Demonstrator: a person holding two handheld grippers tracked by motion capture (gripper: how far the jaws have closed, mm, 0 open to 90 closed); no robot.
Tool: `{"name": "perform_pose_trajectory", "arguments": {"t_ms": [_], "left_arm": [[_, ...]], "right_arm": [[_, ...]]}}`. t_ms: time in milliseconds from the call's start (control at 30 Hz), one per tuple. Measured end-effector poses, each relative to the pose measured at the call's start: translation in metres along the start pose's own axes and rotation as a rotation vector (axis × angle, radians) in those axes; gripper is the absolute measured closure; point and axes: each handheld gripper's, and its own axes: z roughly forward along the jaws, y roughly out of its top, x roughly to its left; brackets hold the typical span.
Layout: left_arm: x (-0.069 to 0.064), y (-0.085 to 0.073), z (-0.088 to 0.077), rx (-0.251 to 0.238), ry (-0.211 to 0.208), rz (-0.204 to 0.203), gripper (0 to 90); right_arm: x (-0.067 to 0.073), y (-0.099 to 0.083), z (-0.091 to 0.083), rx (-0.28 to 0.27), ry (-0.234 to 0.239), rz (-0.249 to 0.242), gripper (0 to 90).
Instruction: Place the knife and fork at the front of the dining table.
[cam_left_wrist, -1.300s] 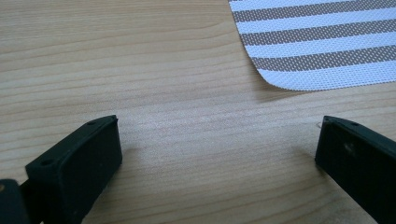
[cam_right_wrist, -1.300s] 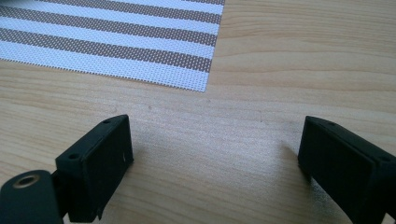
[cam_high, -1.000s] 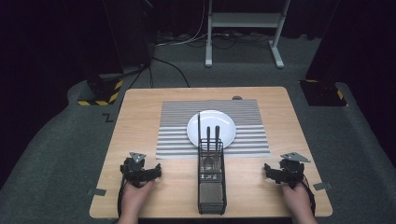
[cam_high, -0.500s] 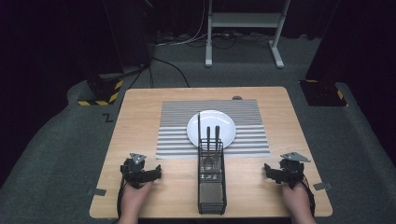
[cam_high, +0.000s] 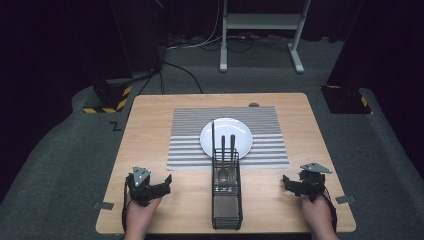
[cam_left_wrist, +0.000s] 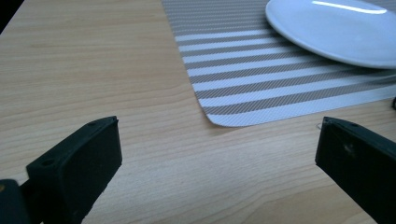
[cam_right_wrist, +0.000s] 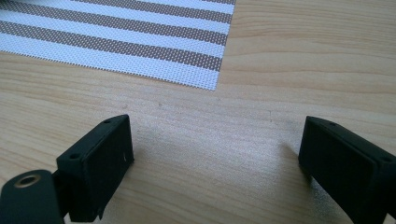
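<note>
Wire caddy (cam_high: 226, 192) stood at table's (cam_high: 150, 130) near edge, centre, w/ dark-handled utensils (cam_high: 227, 145) upright in far end. White plate (cam_high: 226, 136) just beyond caddy, on striped mat (cam_high: 190, 135). Left gripper (cam_high: 152, 186) rested left of caddy, well apart, jaws spread wide, empty. Right gripper (cam_high: 295, 184) right of caddy, likewise gaping, nothing held.

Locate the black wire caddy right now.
In the high view, the black wire caddy stands at the table's near edge, centred between both grippers, just before the white plate.
</note>
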Motion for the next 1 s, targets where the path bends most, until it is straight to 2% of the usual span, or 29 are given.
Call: {"name": "perform_pose_trajectory", "arguments": {"t_ms": [67, 100, 133, 267, 367, 433, 567, 733, 800, 867, 1000], "left_arm": [[0.0, 0.0, -0.001, -0.012, -0.012, 0.004, 0.6], [-0.002, 0.001, -0.005, -0.066, -0.057, -0.008, 0.5], [-0.002, 0.001, -0.005, -0.066, -0.057, -0.008, 0.5], [-0.007, 0.002, -0.011, -0.142, -0.09, -0.021, 0.5], [-0.011, 0.002, -0.013, -0.168, -0.102, -0.007, 0.5], [-0.014, 0.002, -0.014, -0.196, -0.138, 0.0, 0.6], [-0.02, 0.003, -0.017, -0.265, -0.183, 0.006, 2.2], [-0.022, 0.005, -0.02, -0.291, -0.212, 0.012, 4.8], [-0.022, 0.005, -0.021, -0.293, -0.216, 0.002, 6.1], [-0.023, 0.007, -0.023, -0.296, -0.237, -0.011, 6.7], [-0.026, 0.011, -0.025, -0.294, -0.24, -0.011, 6.7]], "right_arm": [[0.0, 0.0, 0.0, 0.0, 0.0, 0.0, 9.8], [0.0, 0.0, 0.0, 0.0, -0.001, 0.001, 9.9], [0.0, 0.0, 0.0, 0.0, -0.001, 0.001, 9.9], [0.0, 0.0, 0.0, 0.0, -0.001, -0.001, 9.9], [0.0, 0.0, 0.0, 0.0, -0.001, 0.0, 9.9], [0.0, 0.0, 0.0, -0.001, -0.001, -0.001, 9.9], [0.0, 0.0, 0.0, -0.001, 0.0, -0.001, 9.9], [0.0, 0.0, 0.0, -0.001, -0.001, -0.001, 10.0], [0.0, 0.0, 0.0, -0.001, -0.001, -0.001, 10.0], [0.0, 0.0, 0.0, -0.001, -0.001, -0.001, 9.9], [0.0, 0.0, 0.0, -0.001, 0.0, -0.001, 9.9]]}}
